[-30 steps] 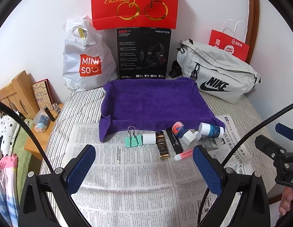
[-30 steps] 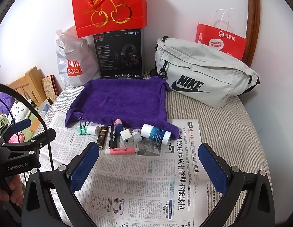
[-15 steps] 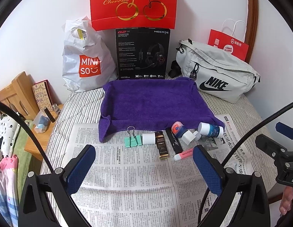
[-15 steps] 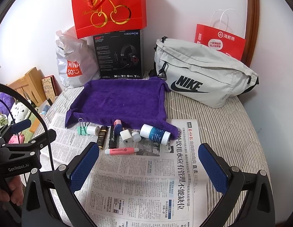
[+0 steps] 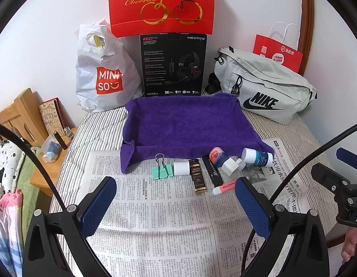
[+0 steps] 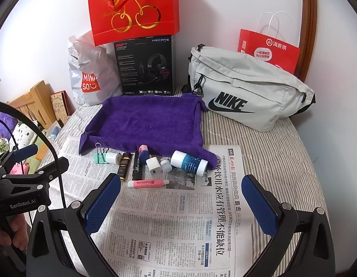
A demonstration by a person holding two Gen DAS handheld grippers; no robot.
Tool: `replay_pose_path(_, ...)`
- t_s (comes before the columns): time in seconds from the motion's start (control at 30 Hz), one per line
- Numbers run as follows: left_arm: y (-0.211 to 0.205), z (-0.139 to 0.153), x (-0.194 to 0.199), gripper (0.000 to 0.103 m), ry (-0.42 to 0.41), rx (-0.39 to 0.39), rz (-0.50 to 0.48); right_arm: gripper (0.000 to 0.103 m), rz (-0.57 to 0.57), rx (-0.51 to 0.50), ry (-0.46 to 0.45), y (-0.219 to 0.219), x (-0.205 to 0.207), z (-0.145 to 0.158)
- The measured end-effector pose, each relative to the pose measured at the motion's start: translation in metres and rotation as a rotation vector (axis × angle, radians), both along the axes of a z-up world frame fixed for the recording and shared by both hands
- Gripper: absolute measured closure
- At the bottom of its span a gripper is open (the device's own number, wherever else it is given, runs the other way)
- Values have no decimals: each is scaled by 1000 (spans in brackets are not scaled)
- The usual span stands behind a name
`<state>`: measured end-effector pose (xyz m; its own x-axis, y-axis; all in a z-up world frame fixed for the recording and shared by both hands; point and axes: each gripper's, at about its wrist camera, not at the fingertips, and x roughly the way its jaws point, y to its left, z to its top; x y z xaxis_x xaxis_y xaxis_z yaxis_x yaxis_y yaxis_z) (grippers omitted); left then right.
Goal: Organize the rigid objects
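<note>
Grippers hovering wide over newspaper (image 6: 169, 219) on the bed.
Left gripper (image 5: 176, 198) and right gripper (image 6: 181, 198) are gaping, holding nothing; pink highlighter (image 6: 148, 183) is lying crosswise before the unfilled purple tray (image 6: 146, 120).

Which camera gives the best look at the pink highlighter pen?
The right wrist view: the pink highlighter lies fully visible on the newspaper, white cap included. In the left wrist view, the same highlighter is partly hidden behind a pad of the left tongs.
</note>
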<state>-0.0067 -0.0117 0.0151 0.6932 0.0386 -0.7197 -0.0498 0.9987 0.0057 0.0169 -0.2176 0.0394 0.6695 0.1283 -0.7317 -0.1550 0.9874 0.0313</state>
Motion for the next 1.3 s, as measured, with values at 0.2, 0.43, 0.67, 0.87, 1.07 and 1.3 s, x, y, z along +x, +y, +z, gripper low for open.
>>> replay_pose_path(0.2, 0, 0, 0, 0, 1, 2, 0, 0, -1, 1, 2, 0, 1, 0)
replay_pose_path(0.43, 0, 0, -1, 0, 2, 4, 1, 0, 2, 0, 1, 0, 0, 0)
replay_pose_path(0.67, 1, 0, -2, 0, 1, 5, 2, 0, 1, -1, 2, 1, 0, 0)
replay_pose_path(0.87, 1, 0, -2, 0, 2, 6, 0, 0, 3, -4, 1, 2, 0, 0)
replay_pose_path(1.07, 1, -1, -2, 0, 2, 6, -2, 0, 4, -3, 2, 2, 0, 1)
replay_pose_path(1.3, 3, -3, 1, 0, 10, 5, -4, 0, -6, 7, 7, 0, 2, 0)
